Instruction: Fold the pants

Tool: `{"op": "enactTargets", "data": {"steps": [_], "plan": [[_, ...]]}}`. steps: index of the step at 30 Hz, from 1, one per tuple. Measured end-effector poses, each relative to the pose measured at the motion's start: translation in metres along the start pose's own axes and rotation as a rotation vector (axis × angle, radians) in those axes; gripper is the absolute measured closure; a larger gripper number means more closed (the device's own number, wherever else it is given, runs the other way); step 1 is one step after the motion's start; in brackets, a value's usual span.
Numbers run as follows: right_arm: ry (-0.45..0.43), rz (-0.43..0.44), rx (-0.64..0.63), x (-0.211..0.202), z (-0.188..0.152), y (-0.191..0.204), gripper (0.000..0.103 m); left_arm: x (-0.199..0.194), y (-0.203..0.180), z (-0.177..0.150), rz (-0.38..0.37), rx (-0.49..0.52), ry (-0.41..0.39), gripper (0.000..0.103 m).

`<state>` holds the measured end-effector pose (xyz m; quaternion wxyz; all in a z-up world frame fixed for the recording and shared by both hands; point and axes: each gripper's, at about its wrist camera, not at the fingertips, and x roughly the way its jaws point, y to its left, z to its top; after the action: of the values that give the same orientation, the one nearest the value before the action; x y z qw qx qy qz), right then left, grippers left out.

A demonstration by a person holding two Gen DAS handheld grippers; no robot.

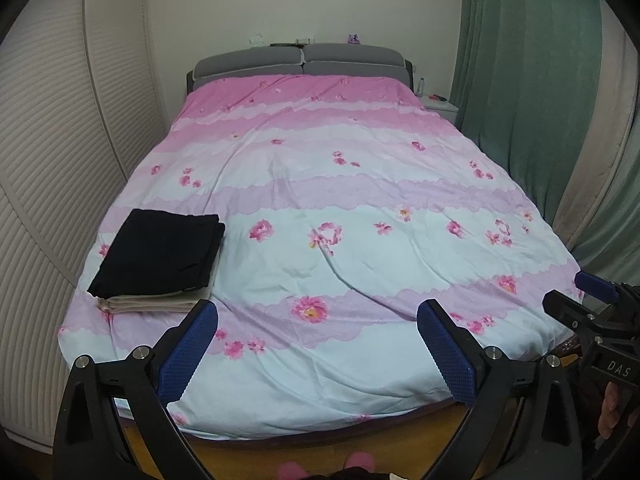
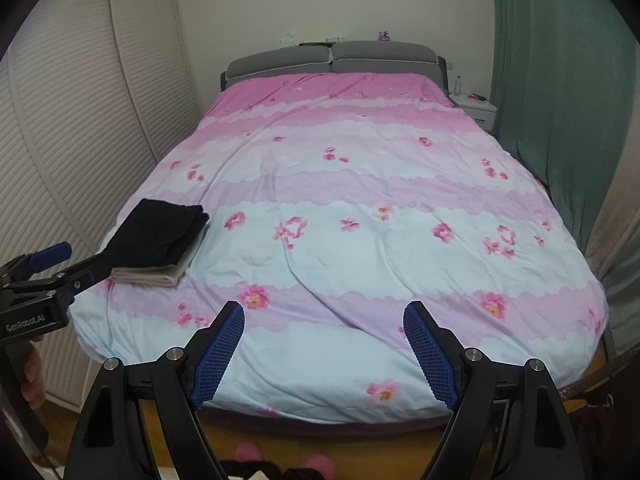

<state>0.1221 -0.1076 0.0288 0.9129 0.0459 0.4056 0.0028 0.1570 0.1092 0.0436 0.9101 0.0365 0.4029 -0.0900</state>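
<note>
**Folded Pants Stacked at Near Left Corner of Bed; Both Claws Empty**

While held above the foot of the bed, left gripper (image 1: pixel 316 322) spread very wide, nothing between its ribbed blue pads (image 1: pixel 188 354), black plastic arms with round metal pivot pins behind. Right gripper (image 2: pixel 324 326) likewise parted, a little less wide, gripping nothing; same blue gridded pads (image 2: pixel 218 354) on black levers.

Black pants (image 1: pixel 158 252) folded into a flat, roughly rectangular slab, matte and soft, folded edges rounded at the far right corner. Lying squarely on beige pants (image 1: pixel 160 300), also folded, smooth pale cloth showing as thin stacked layers along the near edge. Stack resting on the quilt (image 1: pixel 340 208) near its left edge, toward the foot, well apart from both sets of pads.

Quilt of soft, lightly creased cotton, banded in pink, lilac and pale blue with scalloped borders and scattered pink flowers. Grey padded headboard (image 1: pixel 300 60) in two cushioned sections at the far end. Ribbed white wardrobe doors (image 1: pixel 60 140) along the left; green curtain (image 1: pixel 528 80) hanging in vertical folds on the right. Pink slippers (image 2: pixel 280 458) on wooden floor at the bottom edge.
</note>
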Motion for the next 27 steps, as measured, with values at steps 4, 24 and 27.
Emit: {"op": "enactTargets", "data": {"steps": [4, 24, 27], "plan": [[-0.021, -0.011, 0.007, -0.011, 0.0, -0.005, 0.021, -0.007, -0.008, 0.0, 0.002, 0.021, -0.023, 0.001], [-0.066, -0.006, -0.021, -0.032, 0.007, -0.001, 0.021, -0.027, -0.017, 0.006, -0.024, 0.049, -0.078, 0.0], [-0.072, -0.005, -0.023, -0.034, 0.008, -0.001, 0.021, -0.032, -0.019, 0.006, -0.021, 0.057, -0.096, 0.0]]}}
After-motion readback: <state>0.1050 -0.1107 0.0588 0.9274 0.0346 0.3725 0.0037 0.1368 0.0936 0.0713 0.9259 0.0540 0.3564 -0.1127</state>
